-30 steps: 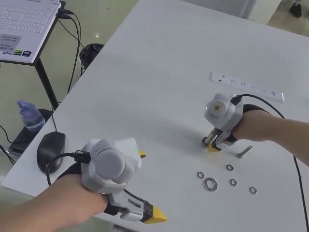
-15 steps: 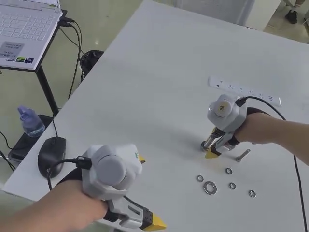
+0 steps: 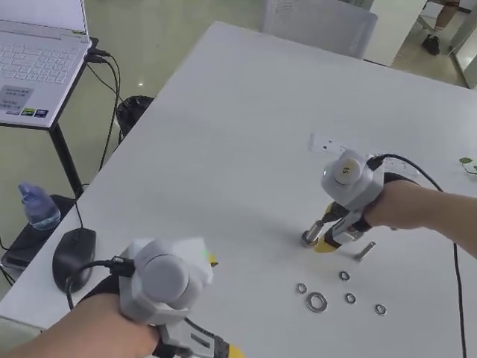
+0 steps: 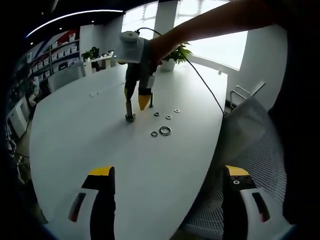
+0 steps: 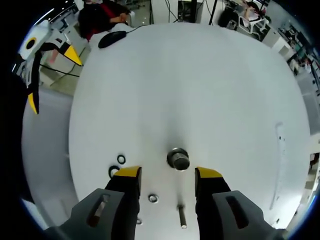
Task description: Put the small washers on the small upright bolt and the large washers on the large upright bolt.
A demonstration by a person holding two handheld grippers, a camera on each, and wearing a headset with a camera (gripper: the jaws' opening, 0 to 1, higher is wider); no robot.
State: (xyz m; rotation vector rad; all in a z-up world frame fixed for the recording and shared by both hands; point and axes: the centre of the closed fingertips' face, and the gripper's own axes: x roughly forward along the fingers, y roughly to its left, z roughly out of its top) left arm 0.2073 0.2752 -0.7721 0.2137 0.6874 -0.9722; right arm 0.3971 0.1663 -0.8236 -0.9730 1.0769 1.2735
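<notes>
1. Yellow-tipped left gripper (image 4: 167, 172) hangs wide open over the near edge of the bench (image 3: 246, 112).
2. Large bolt (image 5: 178, 159) stands upright just ahead of the right gripper (image 5: 168, 173), whose jaws are parted.
3. Small bolt (image 3: 365, 250) lies flat near the washers (image 3: 317, 302); standing it up seems next.

The head view looks forward and down from above the near edge of the white table (image 3: 223, 134). The left gripper view sits low at that edge, well back, facing across the top. The right gripper view looks steeply down, close over the upright bolt (image 5: 178, 159). All three share that bolt and the loose washers (image 3: 317, 302).
</notes>
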